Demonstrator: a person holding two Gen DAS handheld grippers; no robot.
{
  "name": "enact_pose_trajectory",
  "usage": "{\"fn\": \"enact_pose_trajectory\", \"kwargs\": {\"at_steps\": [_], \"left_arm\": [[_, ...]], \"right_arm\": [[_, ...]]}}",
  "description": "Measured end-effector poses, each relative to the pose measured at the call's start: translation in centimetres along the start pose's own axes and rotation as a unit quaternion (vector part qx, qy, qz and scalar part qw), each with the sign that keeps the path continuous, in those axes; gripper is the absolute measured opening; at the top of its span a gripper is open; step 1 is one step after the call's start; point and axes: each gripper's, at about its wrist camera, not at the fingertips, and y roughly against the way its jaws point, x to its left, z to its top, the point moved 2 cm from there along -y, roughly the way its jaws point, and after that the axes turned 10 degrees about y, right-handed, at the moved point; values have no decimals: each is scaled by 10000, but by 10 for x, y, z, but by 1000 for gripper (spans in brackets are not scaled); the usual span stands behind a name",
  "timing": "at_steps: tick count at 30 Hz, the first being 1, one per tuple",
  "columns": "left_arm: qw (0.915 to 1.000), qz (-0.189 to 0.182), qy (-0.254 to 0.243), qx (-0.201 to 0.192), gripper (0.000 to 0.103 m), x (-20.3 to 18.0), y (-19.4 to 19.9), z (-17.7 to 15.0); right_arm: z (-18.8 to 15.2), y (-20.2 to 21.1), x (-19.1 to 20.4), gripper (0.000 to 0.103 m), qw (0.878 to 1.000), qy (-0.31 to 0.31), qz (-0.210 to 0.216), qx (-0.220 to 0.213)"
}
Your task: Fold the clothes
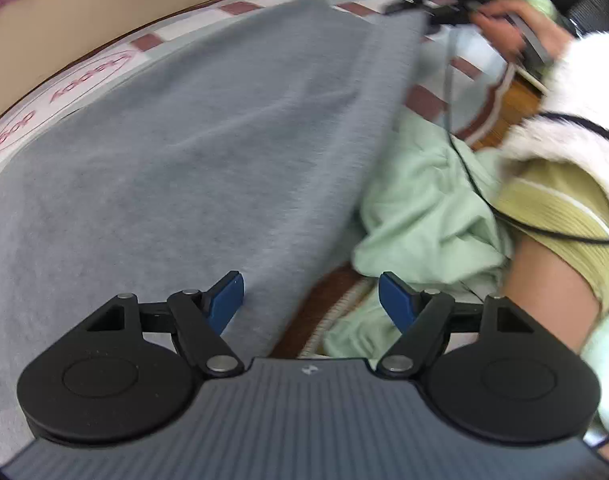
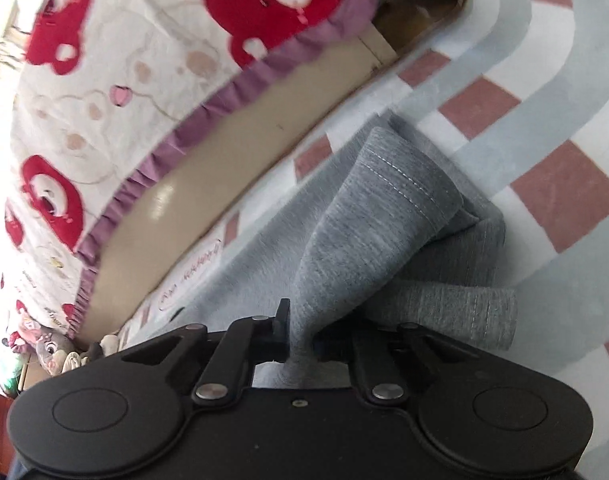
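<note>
grey clothes: 1 [image 1: 208, 152], spread out on the left | green clothes: 1 [image 1: 424, 216], bunched up on the right | mats with red squares: 1 [image 2: 544, 128] | bed covers with red bears: 1 [image 2: 104, 80], far left | soft toys: 1 [image 2: 50, 346], near left | grippers: 2 [image 1: 310, 300] [image 2: 300, 340]

We find the garment [image 1: 208, 152] spread on the rug [image 2: 564, 92], a second cloth [image 1: 420, 208] bunched right of it, the bed [image 2: 116, 92] behind.
</note>
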Motion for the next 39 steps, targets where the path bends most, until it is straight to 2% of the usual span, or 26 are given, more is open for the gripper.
{"fn": "enact_pose_trajectory", "kwargs": {"at_steps": [2, 4, 6, 9, 11, 13, 14, 15, 16, 17, 19, 22, 25, 27, 30, 32, 34, 37, 39], "left_arm": [[9994, 171, -299, -97, 76, -9, -2, -2], [9982, 513, -306, 62, 76, -8, -15, -2], [9956, 854, -309, 223, 76, -6, -27, -3], [9869, 1495, 87, 602, 76, 8, -45, -3], [9828, 1674, 241, 744, 76, 15, -47, -3], [9777, 1935, 465, 665, 76, 28, -40, -2], [9747, 2065, 576, 625, 62, 35, -36, -2], [9714, 2194, 688, 584, 35, 41, -32, -2], [9679, 2320, 807, 538, 21, 48, -29, -1], [9642, 2377, 1123, 346, 11, 54, -21, 5], [9561, 2490, 1543, -15, 9, 62, -7, 22], [9544, 2724, 1188, -272, 9, 61, 2, 56], [9522, 2842, 1076, -320, 9, 78, -1, 84], [9506, 2842, 1212, -298, 9, 100, -12, 104], [9419, 2984, 1526, -226, 9, 136, -45, 135], [9338, 2968, 1986, -198, 9, 161, -63, 139], [9267, 3018, 2233, -144, 9, 176, -81, 140], [9252, 3181, 2064, -161, 8, 174, -94, 134], [9324, 3208, 1660, -134, 8, 167, -93, 131]], "right_arm": [[8, -5, 0, 12, 9996, -202, -10, 200], [16, -8, 2, 12, 9990, -334, 87, 278], [26, -9, 10, 12, 9994, -182, 212, 194], [40, -18, 24, 12, 9997, 51, 148, 170], [44, -23, 28, 12, 9997, 86, 123, 205], [46, -25, 29, 12, 9996, 89, 63, 244], [46, -25, 29, 12, 9996, 79, 17, 267], [46, -25, 28, 11, 9995, 47, -30, 295], [45, -24, 26, 11, 9994, -15, -74, 336], [44, -23, 25, 11, 9991, -117, -133, 382], [42, -16, 21, 12, 9979, -336, -216, 513], [39, -4, 12, 12, 9956, -725, -9, 586], [42, -7, -9, 12, 9840, -1625, 213, 704], [50, -16, -21, 12, 9719, -2181, 391, 793], [67, -28, -29, 12, 9610, -2680, 344, 592], [75, -43, -29, 13, 9645, -2611, -19, 396], [72, -58, -25, 14, 9728, -2275, -330, 277], [61, -71, -28, 14, 9736, -2095, -865, 279], [58, -74, -31, 14, 9717, -2101, -1066, 185]]}}
